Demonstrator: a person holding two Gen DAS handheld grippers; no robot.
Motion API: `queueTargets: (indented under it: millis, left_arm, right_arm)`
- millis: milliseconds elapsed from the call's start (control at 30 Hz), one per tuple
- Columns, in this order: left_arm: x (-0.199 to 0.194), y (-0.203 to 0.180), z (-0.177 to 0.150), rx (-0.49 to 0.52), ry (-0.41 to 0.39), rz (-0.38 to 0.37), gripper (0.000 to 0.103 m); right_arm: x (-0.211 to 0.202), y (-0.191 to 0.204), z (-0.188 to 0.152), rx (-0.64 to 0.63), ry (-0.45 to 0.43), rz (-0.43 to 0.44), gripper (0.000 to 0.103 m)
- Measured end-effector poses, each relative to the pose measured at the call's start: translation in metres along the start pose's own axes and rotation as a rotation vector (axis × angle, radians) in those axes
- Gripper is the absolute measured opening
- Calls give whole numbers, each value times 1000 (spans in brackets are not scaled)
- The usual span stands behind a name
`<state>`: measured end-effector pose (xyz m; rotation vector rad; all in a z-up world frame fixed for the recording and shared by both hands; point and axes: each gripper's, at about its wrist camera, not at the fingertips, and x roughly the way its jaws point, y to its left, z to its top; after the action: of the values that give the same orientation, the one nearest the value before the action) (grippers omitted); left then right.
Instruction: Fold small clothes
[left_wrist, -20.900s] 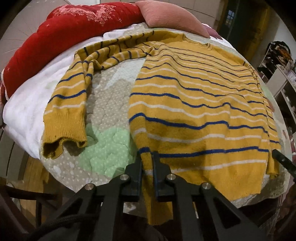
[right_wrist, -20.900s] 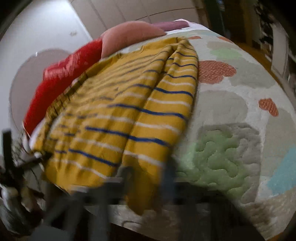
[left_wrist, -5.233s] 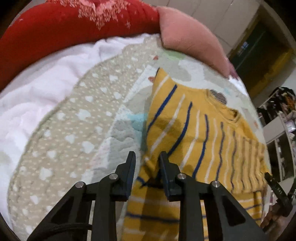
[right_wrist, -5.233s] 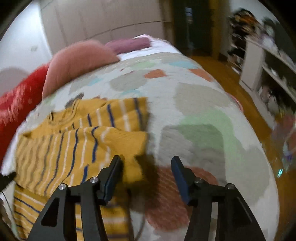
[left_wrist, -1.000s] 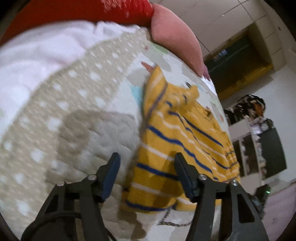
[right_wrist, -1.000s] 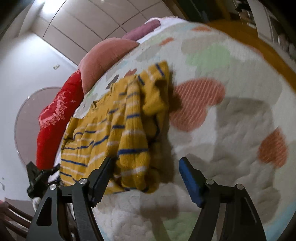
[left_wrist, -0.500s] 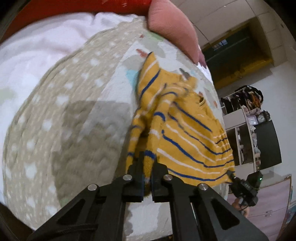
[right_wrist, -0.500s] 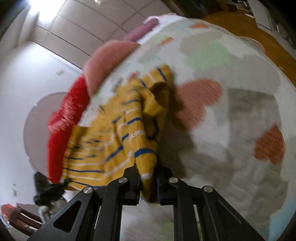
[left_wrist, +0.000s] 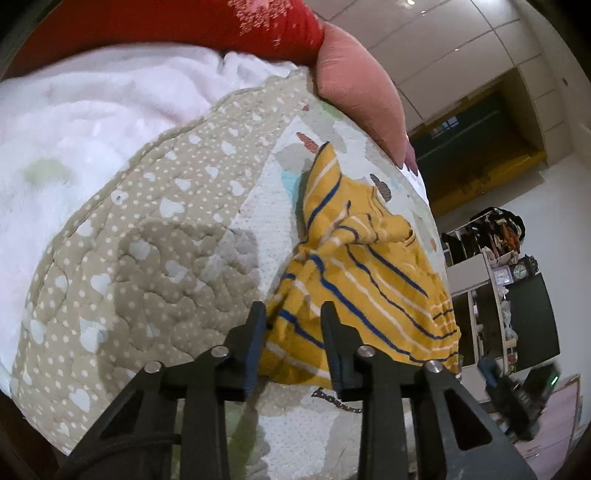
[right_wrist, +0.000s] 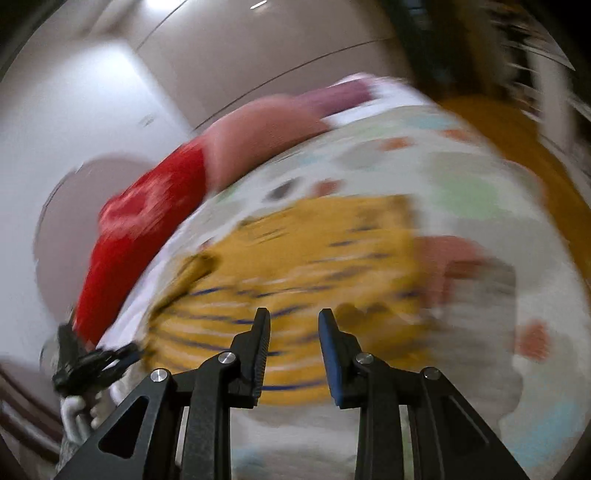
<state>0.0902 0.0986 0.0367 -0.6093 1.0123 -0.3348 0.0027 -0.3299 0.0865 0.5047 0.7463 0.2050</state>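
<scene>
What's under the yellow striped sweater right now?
The yellow striped sweater lies bunched on the quilted patchwork bedspread. Anything beneath its folds is covered.

Bare quilt (left_wrist: 155, 258) lies open left of the bunched yellow sweater (left_wrist: 354, 273), and more bare quilt to its right. At the far edge the red cushion (left_wrist: 184, 26) and pink pillow (left_wrist: 354, 85) block the way. Both tongs stand apart.

A home bedroom: quilted bedspread (left_wrist: 155, 236), pillows (left_wrist: 354, 88), cluttered shelves (left_wrist: 495, 280).
</scene>
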Motion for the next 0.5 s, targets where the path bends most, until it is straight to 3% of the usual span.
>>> queueTargets:
  millis: [133, 267, 400, 500]
  left_arm:
    - [4, -6, -6, 55, -4, 19, 34]
    - [1, -2, -10, 79, -27, 16, 35]
    - [-3, 10, -10, 63, -37, -1, 36]
    - [3, 17, -8, 40, -30, -11, 36]
  right_arm:
    - [74, 74, -4, -120, 143, 83, 31]
    - [169, 129, 4, -187, 291, 94, 31]
    - [231, 162, 19, -232, 325, 17, 31]
    - [272, 181, 33, -227, 359, 13, 31]
